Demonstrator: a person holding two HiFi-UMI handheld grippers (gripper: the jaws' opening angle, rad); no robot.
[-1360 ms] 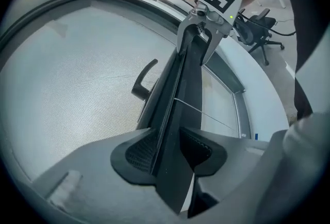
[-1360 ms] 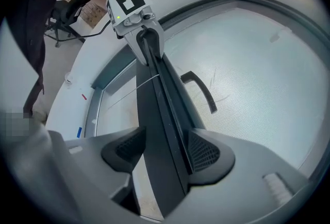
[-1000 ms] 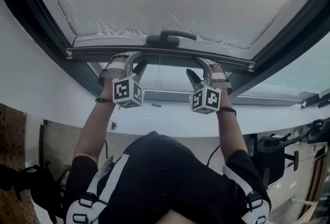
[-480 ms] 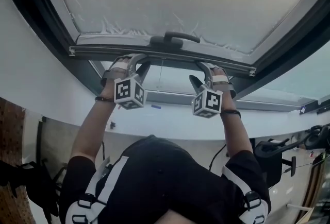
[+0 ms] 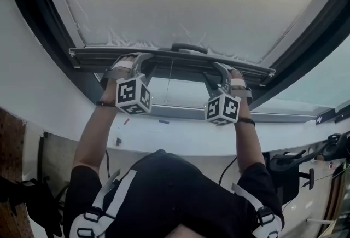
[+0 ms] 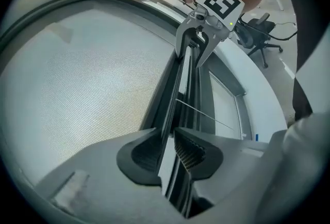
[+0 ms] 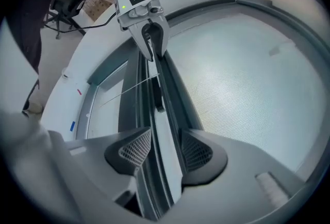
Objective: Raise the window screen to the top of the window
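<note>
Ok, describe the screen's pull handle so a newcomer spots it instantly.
Start at the big pale mesh window screen. Along its lower edge runs a dark grey metal bar. The small black curved handle sits at that bar's middle, the only raised loop on it.

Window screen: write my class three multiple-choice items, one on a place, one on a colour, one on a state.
1. Where on the bottom bar is the dark handle? A between the left gripper and right gripper; B left of both; C right of both.
2. The marker cubes are: A red and yellow; B black and white; C green and blue.
3. The left gripper's jaws are: A wide apart in air; B shut on nothing; C closed on the bottom bar.
1 A: the head view shows it between them. 2 B: black squares on white. 3 C: both grippers' jaws have just been closing, and the bar runs between their pads.
</note>
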